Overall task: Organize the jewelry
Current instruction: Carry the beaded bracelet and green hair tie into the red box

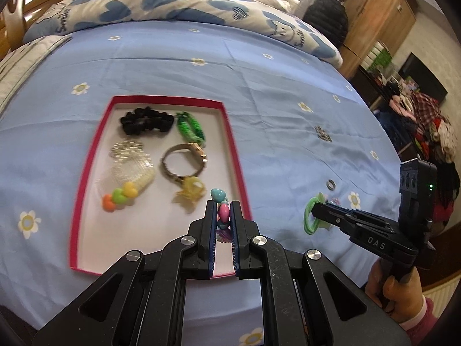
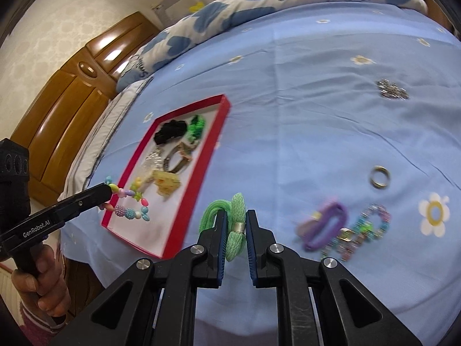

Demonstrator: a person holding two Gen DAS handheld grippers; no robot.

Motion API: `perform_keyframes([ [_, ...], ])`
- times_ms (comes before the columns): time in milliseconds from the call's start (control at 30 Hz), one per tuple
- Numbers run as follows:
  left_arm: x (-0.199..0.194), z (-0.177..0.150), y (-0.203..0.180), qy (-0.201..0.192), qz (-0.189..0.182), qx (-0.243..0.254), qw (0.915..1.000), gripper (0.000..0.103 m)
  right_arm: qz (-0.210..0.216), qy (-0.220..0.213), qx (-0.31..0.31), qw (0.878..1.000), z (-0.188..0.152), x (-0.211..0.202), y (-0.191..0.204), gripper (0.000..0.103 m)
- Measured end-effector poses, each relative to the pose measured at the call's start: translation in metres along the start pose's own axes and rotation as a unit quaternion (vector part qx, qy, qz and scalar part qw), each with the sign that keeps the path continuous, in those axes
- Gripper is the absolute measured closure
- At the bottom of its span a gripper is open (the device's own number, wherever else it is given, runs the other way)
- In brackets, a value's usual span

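A red-rimmed white tray (image 1: 234, 144) lies on the blue bed sheet and holds a black scrunchie (image 1: 145, 121), a green band (image 1: 190, 127), a watch (image 1: 184, 160) and other pieces. My left gripper (image 1: 222, 212) is shut on a colourful bead bracelet (image 1: 222, 212) over the tray's near right corner; the bracelet hangs from it in the right wrist view (image 2: 131, 210). My right gripper (image 2: 234, 219) is shut on a green hair tie (image 2: 234, 225), held above the sheet right of the tray (image 2: 214, 141).
Loose on the sheet right of the tray lie a metal ring (image 2: 379, 176), a purple hair tie (image 2: 325, 226), a multicolour bead bracelet (image 2: 366, 230) and a sparkly silver piece (image 2: 391, 88). A folded quilt (image 1: 173, 5) lies at the far edge. A wooden headboard (image 2: 72, 98) stands left.
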State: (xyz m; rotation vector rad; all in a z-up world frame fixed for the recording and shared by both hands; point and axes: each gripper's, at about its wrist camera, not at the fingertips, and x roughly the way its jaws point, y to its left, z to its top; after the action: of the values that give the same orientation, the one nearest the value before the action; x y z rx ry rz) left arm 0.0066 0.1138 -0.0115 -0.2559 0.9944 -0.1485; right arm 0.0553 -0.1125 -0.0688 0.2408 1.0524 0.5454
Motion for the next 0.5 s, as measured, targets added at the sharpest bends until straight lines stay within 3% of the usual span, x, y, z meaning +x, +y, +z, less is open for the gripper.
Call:
perform_keyframes([
  [500, -0.004, -0.006, 0.056, -0.002, 0.020, -0.054, 0.9983, 0.095, 0.036, 0.028, -0.050, 0.998, 0.017, 0.039, 0.063, 0.091],
])
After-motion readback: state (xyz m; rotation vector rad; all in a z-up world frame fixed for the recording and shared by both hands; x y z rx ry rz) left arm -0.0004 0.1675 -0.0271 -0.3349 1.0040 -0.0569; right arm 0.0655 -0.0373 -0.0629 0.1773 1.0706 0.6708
